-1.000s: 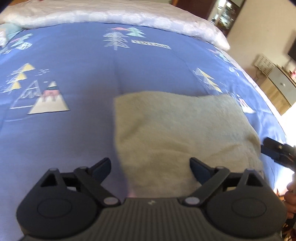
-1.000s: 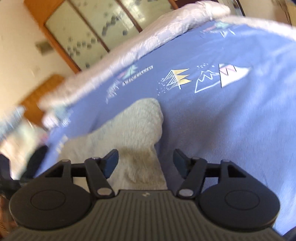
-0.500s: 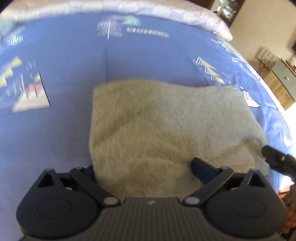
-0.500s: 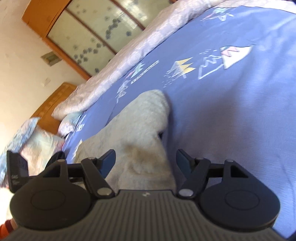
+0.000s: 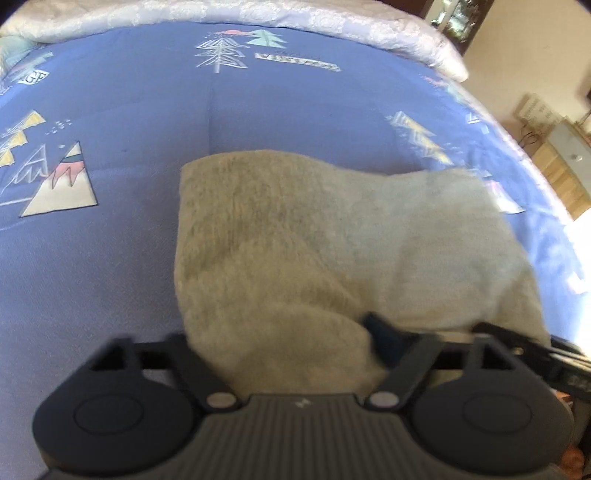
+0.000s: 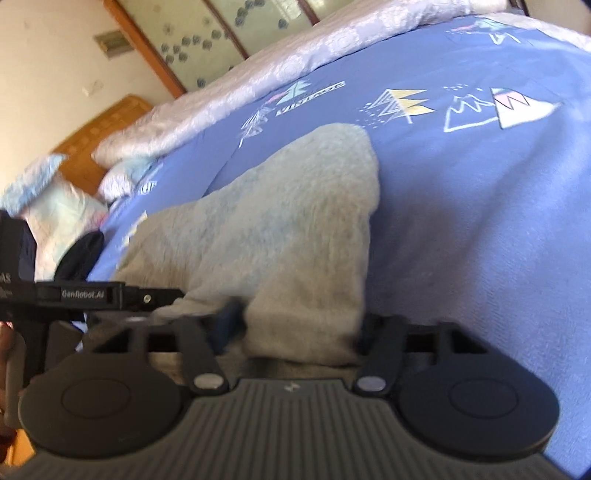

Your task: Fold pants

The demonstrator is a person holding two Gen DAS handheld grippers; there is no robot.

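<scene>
**Both grippers at the near edge of the folded pants**

Left wrist view: the pants (image 5: 332, 236), a thick beige fleece bundle already folded into a rough rectangle, lie on a blue bedspread (image 5: 110, 266) printed with small trees and mountains. The bundle sits towards the near edge of the bed, its far edge well short of the pale quilt (image 5: 258, 11) that runs along the far edge. The left gripper (image 5: 291, 343) has the near left corner of the pants between its fingers. The fabric bulges up over the gap and hides the left fingertip; only the right fingertip (image 5: 380, 332) shows, pressed against the cloth. The fingers stand well apart with fabric filling the space between them, and whether they are actually pinching it cannot be told. The picture is somewhat blurred.

Right wrist view: the right gripper (image 6: 299, 325) sits at the near right corner of the pants (image 6: 280, 221), with a thick fold of fleece between its fingers. The left fingertip (image 6: 229, 317) touches the fold on one side; the right fingertip is tucked under the cloth edge. Grip or mere contact cannot be told here either. The left gripper (image 6: 110, 293) reaches in from the left, touching the same near edge. A wooden headboard (image 6: 103, 125) and pillow (image 6: 55, 206) stand at the far left corner of the bed.
</scene>
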